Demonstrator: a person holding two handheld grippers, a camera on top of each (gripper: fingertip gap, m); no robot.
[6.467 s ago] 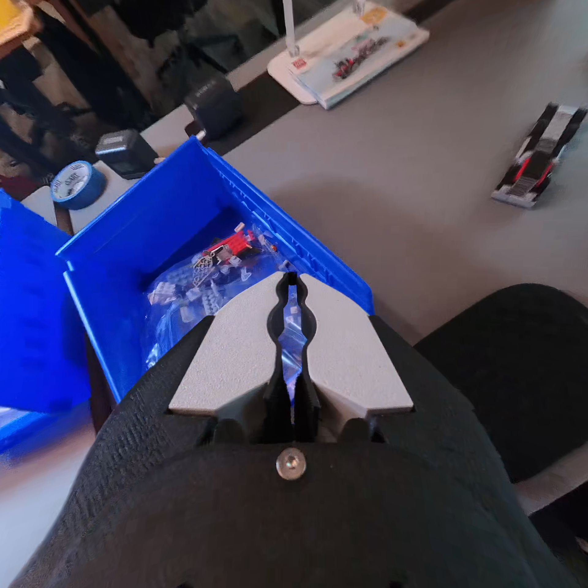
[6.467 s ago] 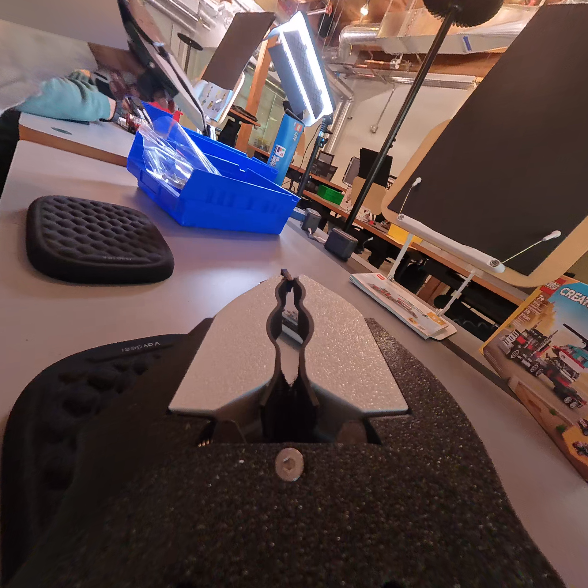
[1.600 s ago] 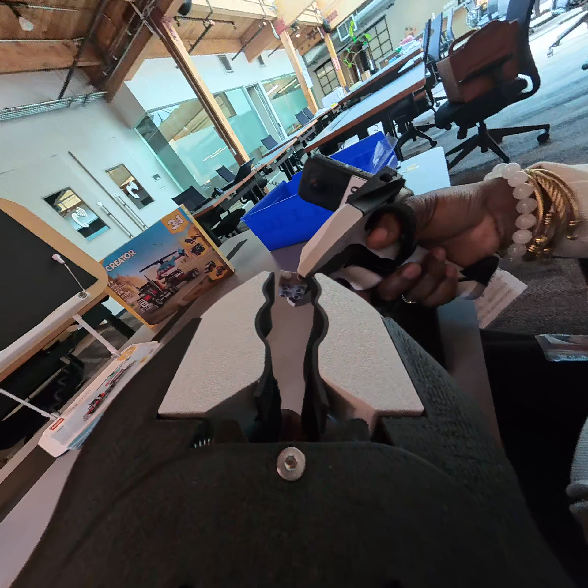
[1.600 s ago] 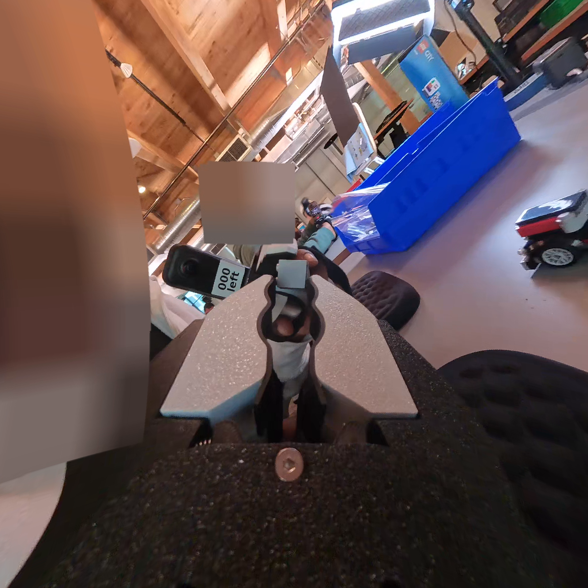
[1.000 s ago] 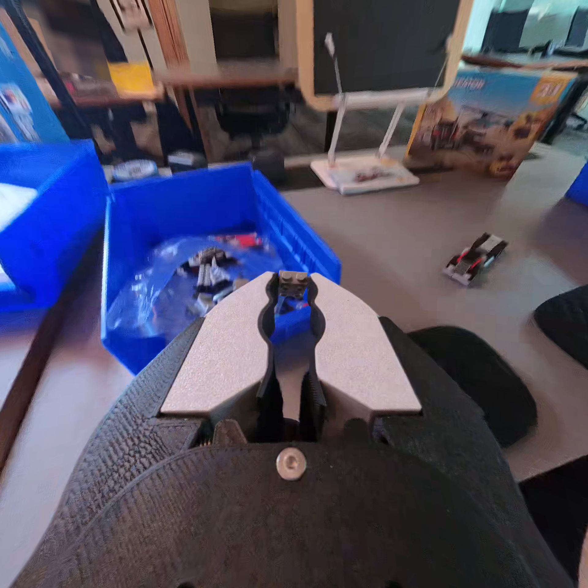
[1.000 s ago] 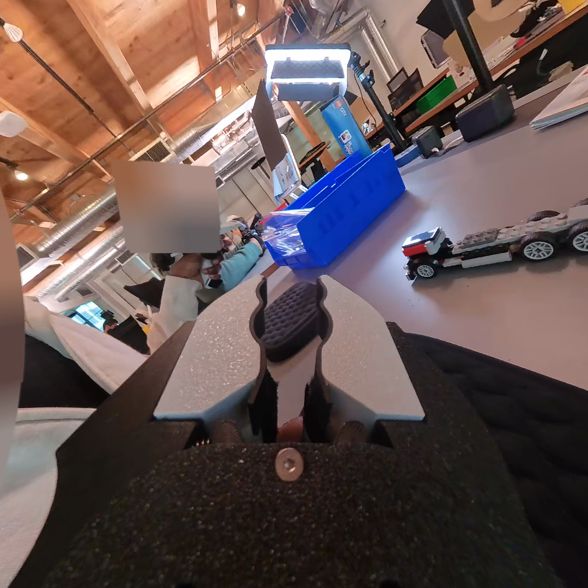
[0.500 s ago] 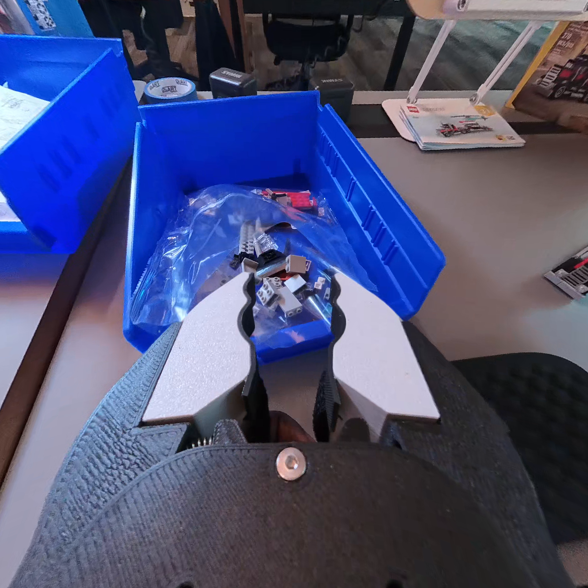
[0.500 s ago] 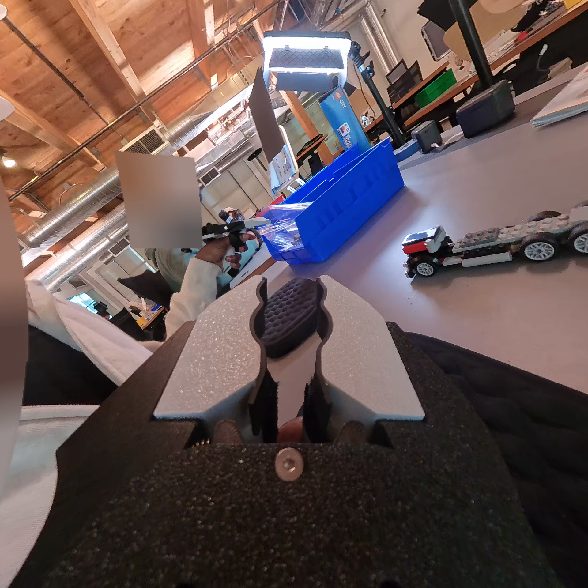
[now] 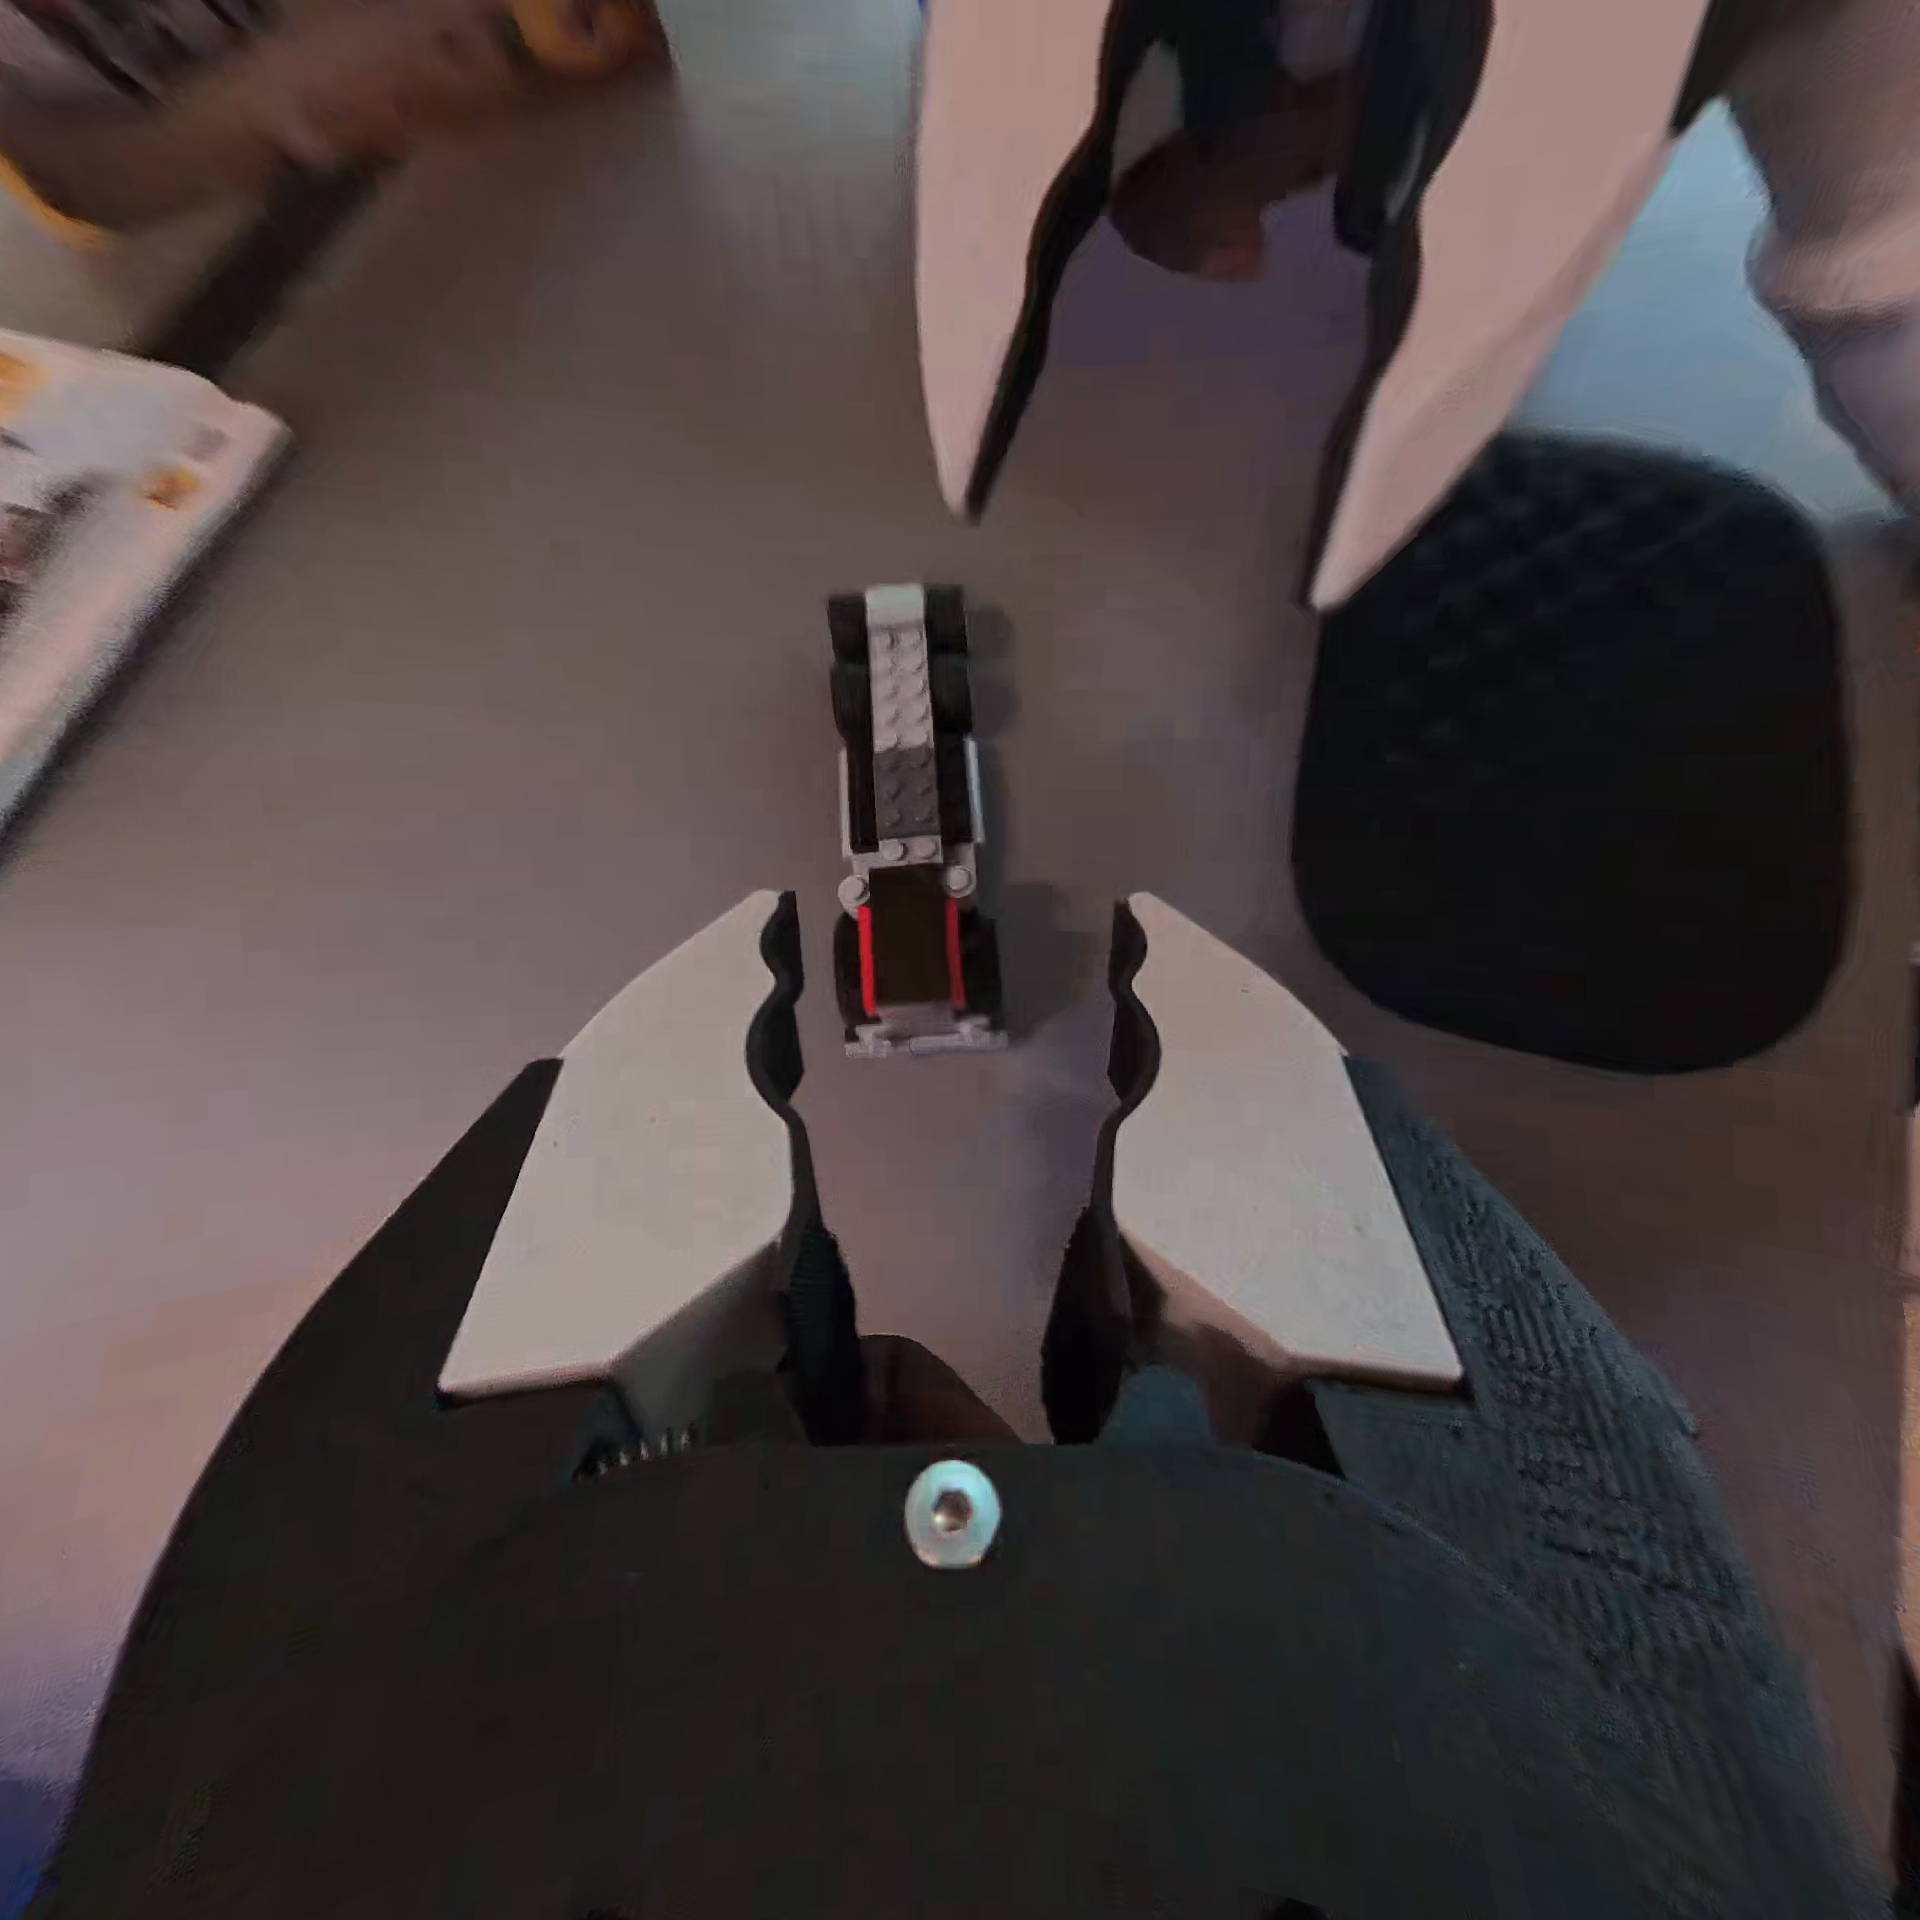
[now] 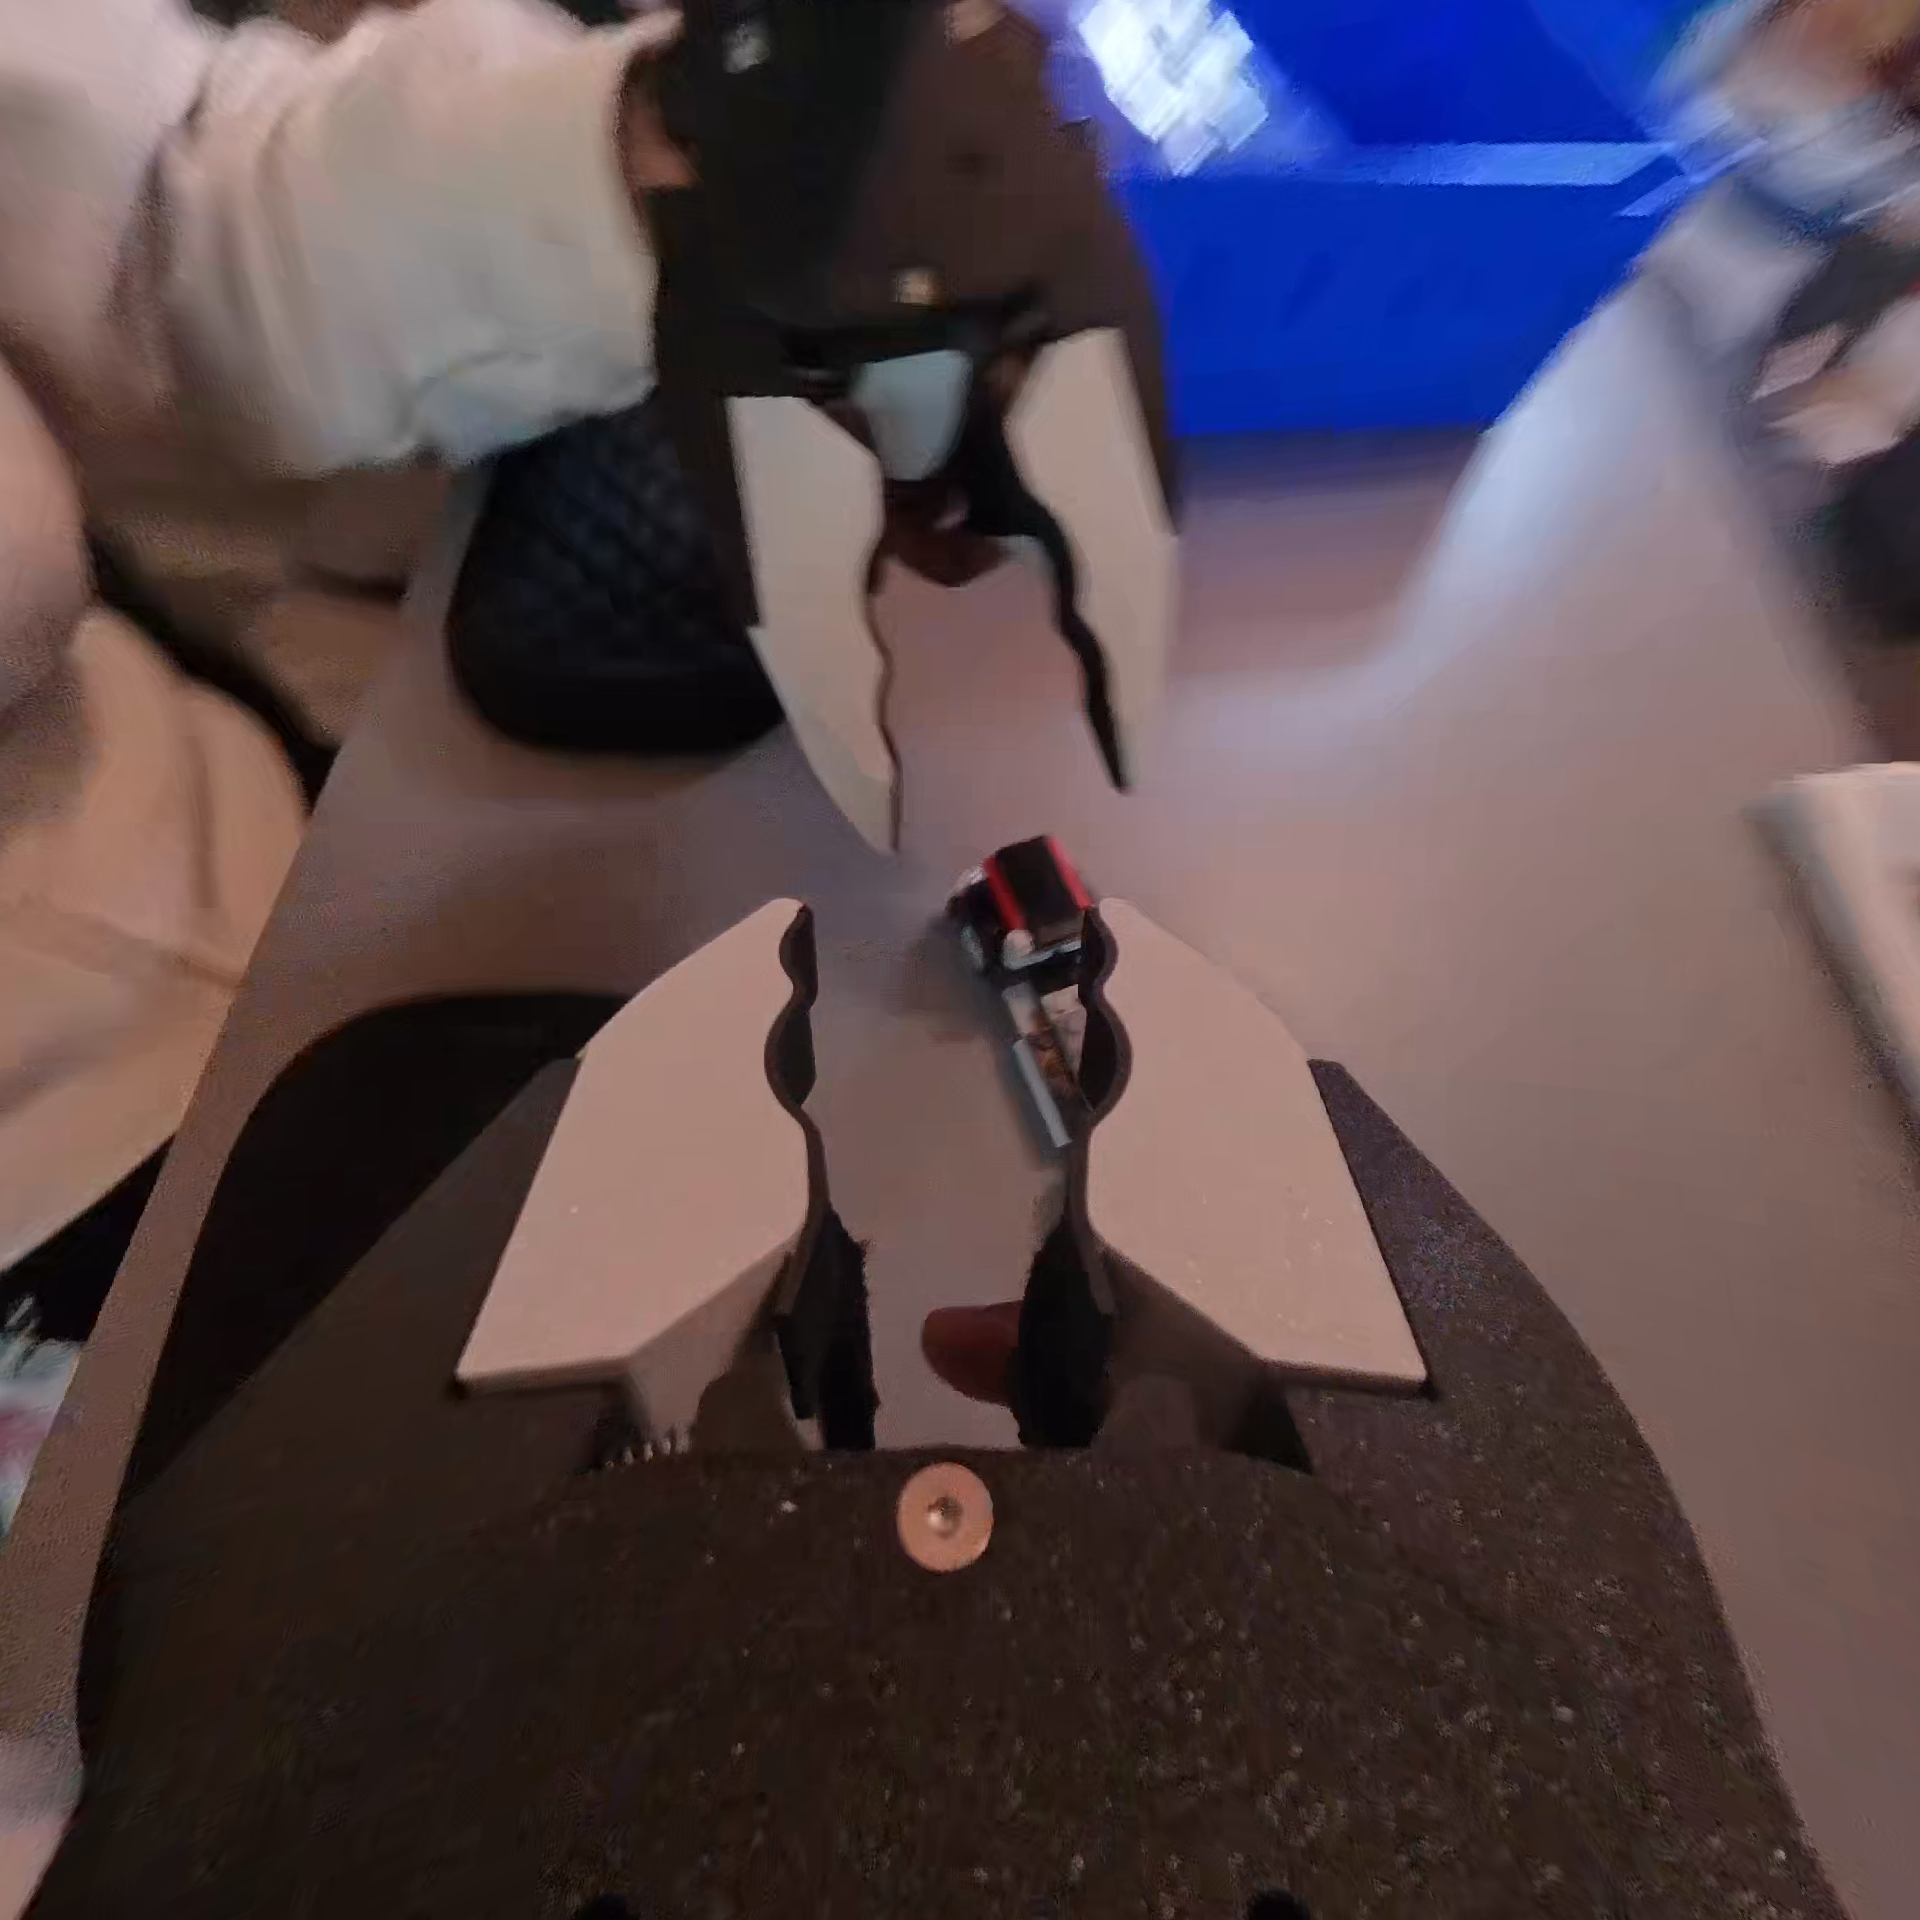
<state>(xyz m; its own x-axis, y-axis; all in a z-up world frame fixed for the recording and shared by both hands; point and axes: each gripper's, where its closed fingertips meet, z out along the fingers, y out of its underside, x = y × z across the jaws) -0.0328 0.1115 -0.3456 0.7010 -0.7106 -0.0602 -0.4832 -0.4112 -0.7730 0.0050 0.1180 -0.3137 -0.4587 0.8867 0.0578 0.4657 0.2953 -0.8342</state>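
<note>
Brick-built toy truck [image 9: 914,821], black and grey with red stripes on the hood, stands on my grey desk [image 9: 499,727], lengthwise between my two tools. Left to right in my left wrist view: a blurred booklet [image 9: 94,520] at the desk's edge; my left tool [image 9: 951,914], released, fingers spread wide on either side of the truck's hood with clear gaps and nothing gripped; my right tool [image 9: 1143,551], opposite, also released and bare above the truck's far end; a black cushioned pad [image 9: 1569,748] at right. A blue bin [image 10: 1382,281] shows blurred behind.
</note>
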